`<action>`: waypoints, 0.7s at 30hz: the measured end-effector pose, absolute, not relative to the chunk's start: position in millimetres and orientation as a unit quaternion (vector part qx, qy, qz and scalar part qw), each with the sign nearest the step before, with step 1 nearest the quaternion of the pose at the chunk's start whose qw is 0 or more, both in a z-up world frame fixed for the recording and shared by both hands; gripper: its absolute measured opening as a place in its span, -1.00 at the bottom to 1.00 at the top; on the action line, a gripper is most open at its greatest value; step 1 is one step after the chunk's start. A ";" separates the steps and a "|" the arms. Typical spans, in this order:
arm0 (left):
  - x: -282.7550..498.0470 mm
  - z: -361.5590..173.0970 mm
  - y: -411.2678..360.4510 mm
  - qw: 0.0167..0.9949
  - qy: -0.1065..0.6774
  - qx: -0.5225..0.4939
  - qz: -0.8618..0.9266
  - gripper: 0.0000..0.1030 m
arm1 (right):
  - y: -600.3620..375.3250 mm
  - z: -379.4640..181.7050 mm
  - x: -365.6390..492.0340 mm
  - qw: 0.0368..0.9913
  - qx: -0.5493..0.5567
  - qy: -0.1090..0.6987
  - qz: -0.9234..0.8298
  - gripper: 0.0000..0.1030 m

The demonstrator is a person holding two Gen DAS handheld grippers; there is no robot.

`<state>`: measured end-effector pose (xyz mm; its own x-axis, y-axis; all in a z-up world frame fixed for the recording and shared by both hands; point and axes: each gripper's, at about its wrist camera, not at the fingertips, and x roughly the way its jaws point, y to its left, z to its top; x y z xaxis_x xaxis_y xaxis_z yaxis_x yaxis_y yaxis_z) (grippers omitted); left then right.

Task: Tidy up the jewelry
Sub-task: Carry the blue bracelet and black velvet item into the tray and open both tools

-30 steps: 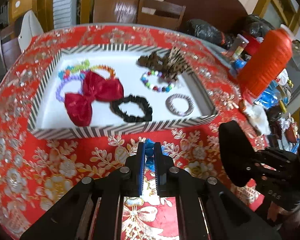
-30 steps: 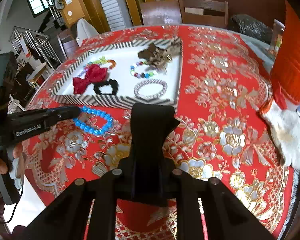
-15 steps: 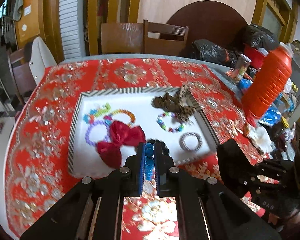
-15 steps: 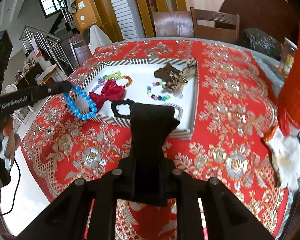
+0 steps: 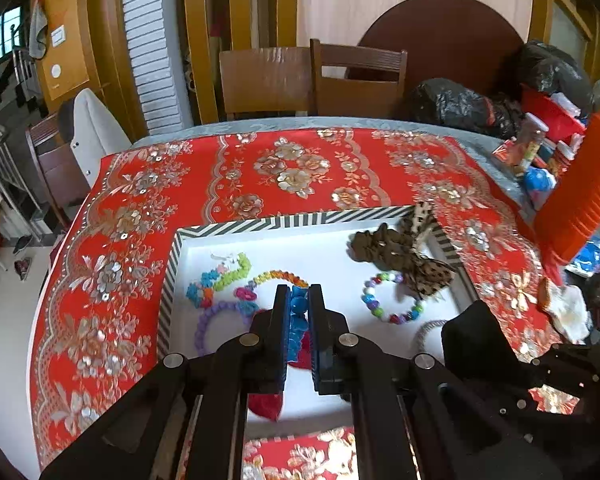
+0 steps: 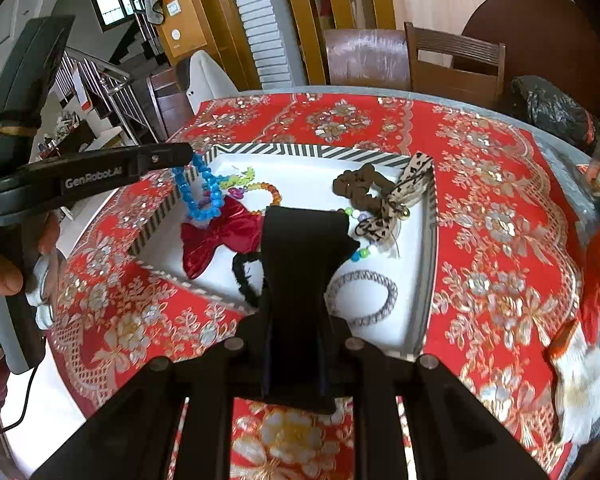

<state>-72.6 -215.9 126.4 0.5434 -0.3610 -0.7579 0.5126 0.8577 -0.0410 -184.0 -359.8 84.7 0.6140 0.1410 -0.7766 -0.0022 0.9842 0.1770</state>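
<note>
Two close fingers of the left gripper (image 5: 299, 300) pinched the blue bead bracelet (image 5: 298, 312) above the striped tray (image 5: 300, 219) — left view. Right view: the bracelet (image 6: 198, 196) dangled over the tray's left edge — right gripper (image 6: 304, 240) pressed together, holding nothing

A second ago the string of bright blue plastic beads (image 6: 198, 196) lay half on the red floral tablecloth (image 6: 500, 216), just near of the striped-rimmed white tray (image 6: 296, 151), pinched at one end by the left gripper (image 5: 299, 304). Now that gripper has carried it up and farther in, and the loop dangles over the tray's left corner, above the shiny red fabric bow (image 6: 220, 240). The right gripper (image 6: 304, 232) has also moved forward, its closed tips now over the tray's near part.
</note>
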 end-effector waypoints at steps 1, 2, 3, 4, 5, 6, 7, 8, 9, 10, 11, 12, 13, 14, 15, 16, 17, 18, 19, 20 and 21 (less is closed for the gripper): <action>-68.6 124.6 -218.7 0.873 0.409 0.095 -0.249 -0.84 | -361.4 81.8 -178.2 0.893 0.083 0.440 0.041 -0.68; -65.5 123.7 -220.7 0.873 0.409 0.096 -0.248 -0.84 | -362.3 79.1 -174.5 0.892 0.085 0.443 0.041 -0.68; -61.5 122.8 -223.3 0.873 0.409 0.097 -0.247 -0.84 | -362.3 77.5 -172.3 0.891 0.085 0.444 0.041 -0.68; -58.1 122.2 -225.9 0.873 0.408 0.099 -0.246 -0.84 | -362.8 74.9 -169.0 0.890 0.086 0.447 0.041 -0.68; -55.1 121.7 -228.6 0.873 0.409 0.100 -0.245 -0.84 | -363.5 72.6 -166.0 0.888 0.087 0.449 0.042 -0.68; -51.3 120.8 -231.8 0.873 0.410 0.101 -0.245 -0.84 | -364.1 70.6 -163.3 0.887 0.088 0.450 0.043 -0.68; -48.1 120.0 -234.9 0.872 0.411 0.103 -0.245 -0.84 | -364.3 69.4 -161.1 0.887 0.089 0.451 0.044 -0.68; -44.8 119.1 -238.5 0.872 0.411 0.105 -0.245 -0.84 | -365.0 68.1 -159.1 0.887 0.090 0.451 0.044 -0.68; -43.0 118.5 -240.8 0.872 0.411 0.106 -0.245 -0.84 | -365.8 66.5 -157.1 0.886 0.093 0.451 0.045 -0.68; -39.8 117.7 -244.2 0.871 0.412 0.107 -0.246 -0.84 | -367.1 64.2 -154.2 0.886 0.097 0.452 0.048 -0.68; -35.9 116.7 -248.0 0.870 0.414 0.106 -0.248 -0.84 | -367.9 63.4 -152.2 0.885 0.099 0.452 0.048 -0.68; -31.6 115.6 -252.1 0.869 0.415 0.105 -0.248 -0.84 | -369.3 60.6 -149.5 0.884 0.103 0.453 0.049 -0.68; -28.2 114.7 -256.0 0.869 0.415 0.104 -0.247 -0.84 | -370.2 58.8 -147.3 0.883 0.105 0.454 0.050 -0.68; -24.0 113.1 -259.4 0.869 0.416 0.101 -0.247 -0.84 | -370.9 56.0 -144.7 0.882 0.108 0.456 0.051 -0.68; -19.6 110.8 -263.1 0.868 0.418 0.096 -0.248 -0.84 | -370.8 54.7 -143.4 0.881 0.108 0.458 0.052 -0.68; -15.5 107.9 -266.6 0.866 0.423 0.091 -0.250 -0.84 | -370.3 51.5 -140.6 0.879 0.109 0.460 0.056 -0.68; -12.7 105.3 -269.1 0.864 0.427 0.086 -0.253 -0.84 | -369.1 48.9 -138.6 0.878 0.110 0.463 0.058 -0.68; -9.3 101.7 -272.6 0.861 0.432 0.079 -0.257 -0.84 | -368.4 47.8 -137.1 0.877 0.110 0.464 0.060 -0.68; -6.8 99.3 -275.0 0.860 0.434 0.076 -0.258 -0.84 | -367.4 44.5 -134.3 0.876 0.109 0.467 0.060 -0.68; -3.8 96.2 -277.5 0.859 0.435 0.072 -0.259 -0.84 | -366.5 42.6 -132.3 0.875 0.109 0.468 0.059 -0.68; -0.3 92.4 -279.5 0.858 0.437 0.069 -0.262 -0.84 | -366.1 40.3 -130.1 0.875 0.111 0.468 0.059 -0.68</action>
